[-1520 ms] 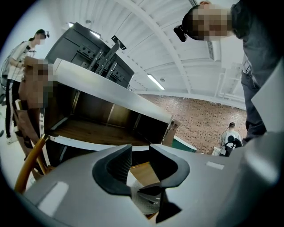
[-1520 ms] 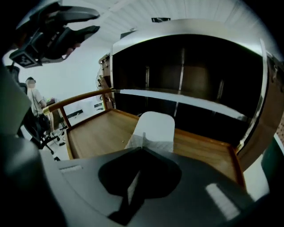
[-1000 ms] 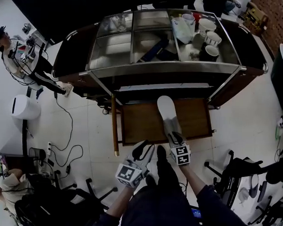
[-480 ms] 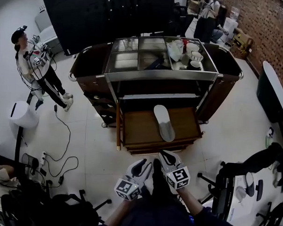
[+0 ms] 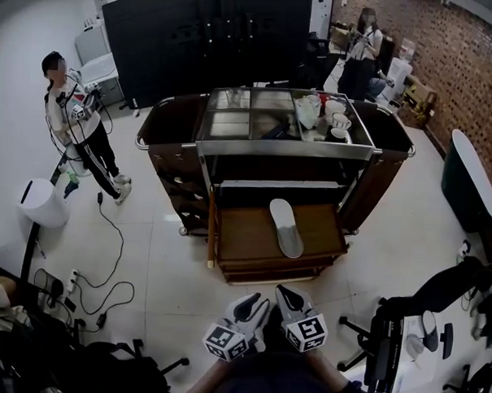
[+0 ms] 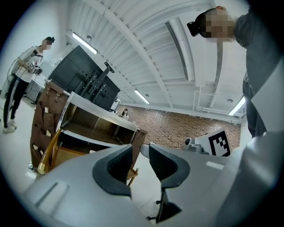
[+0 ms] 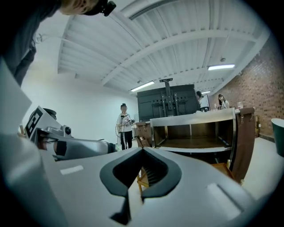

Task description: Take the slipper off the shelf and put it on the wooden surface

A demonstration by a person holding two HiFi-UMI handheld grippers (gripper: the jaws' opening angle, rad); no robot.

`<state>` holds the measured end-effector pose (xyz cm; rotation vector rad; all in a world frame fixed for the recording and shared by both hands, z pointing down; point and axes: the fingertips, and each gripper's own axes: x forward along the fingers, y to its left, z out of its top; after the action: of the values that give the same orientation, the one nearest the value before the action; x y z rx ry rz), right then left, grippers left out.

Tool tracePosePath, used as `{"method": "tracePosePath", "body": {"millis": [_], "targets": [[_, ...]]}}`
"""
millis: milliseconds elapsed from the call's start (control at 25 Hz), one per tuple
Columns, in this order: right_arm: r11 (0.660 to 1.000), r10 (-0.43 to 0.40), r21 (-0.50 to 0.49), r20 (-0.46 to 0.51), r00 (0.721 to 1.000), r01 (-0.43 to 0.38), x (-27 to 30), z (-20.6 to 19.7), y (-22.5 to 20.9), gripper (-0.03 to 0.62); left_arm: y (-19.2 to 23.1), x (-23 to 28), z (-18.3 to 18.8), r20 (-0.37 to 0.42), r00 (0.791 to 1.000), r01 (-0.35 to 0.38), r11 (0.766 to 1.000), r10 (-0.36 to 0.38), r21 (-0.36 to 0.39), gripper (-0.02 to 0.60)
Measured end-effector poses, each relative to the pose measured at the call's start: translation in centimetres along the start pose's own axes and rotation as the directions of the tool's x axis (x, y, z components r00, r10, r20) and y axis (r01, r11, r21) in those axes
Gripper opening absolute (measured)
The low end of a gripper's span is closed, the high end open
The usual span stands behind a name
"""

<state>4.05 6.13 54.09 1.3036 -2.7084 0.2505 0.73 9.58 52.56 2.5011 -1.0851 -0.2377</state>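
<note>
The pale slipper (image 5: 285, 226) lies lengthwise on the pull-out wooden surface (image 5: 244, 236) at the bottom of the dark service cart (image 5: 285, 144), below its shelf (image 5: 271, 184). Both grippers are held low near the person's body, well short of the cart. My left gripper (image 5: 254, 301) is open by a narrow gap with nothing in it; its own view shows the same gripper (image 6: 141, 150) with the cart (image 6: 88, 128) beyond it. My right gripper (image 5: 285, 292) is shut and empty; in the right gripper view the gripper (image 7: 142, 151) has its tips together.
Cups and cloths (image 5: 335, 122) crowd the cart's top tray. A person (image 5: 74, 115) stands on the left and another (image 5: 362, 50) at the back. Cables (image 5: 105, 259) trail over the floor beside a white bin (image 5: 42, 203). Office chairs (image 5: 403, 337) stand at the lower right.
My right gripper has come off the slipper's heel and pulled back toward the body, closing as it went. The slipper stays on the wooden surface. The view has backed away from the cart.
</note>
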Motion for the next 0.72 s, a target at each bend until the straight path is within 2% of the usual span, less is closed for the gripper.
{"method": "tracePosePath", "body": {"millis": [360,720], "targets": [[0.998,-0.019,-0.068,0.016,1.0,0.02,-1.9,1.4,0.8,0.002,-1.7,0.0,1.0,0.023,0.999,0.042,0.999,-0.042,0.028,0.123],[0.996,-0.002,-0.084,0.039,0.999,0.005,-1.6,2.2,1.6,0.002,-1.9,-0.4,1.3,0.022,0.998,0.054,0.998,-0.055,0.043,0.123]]}}
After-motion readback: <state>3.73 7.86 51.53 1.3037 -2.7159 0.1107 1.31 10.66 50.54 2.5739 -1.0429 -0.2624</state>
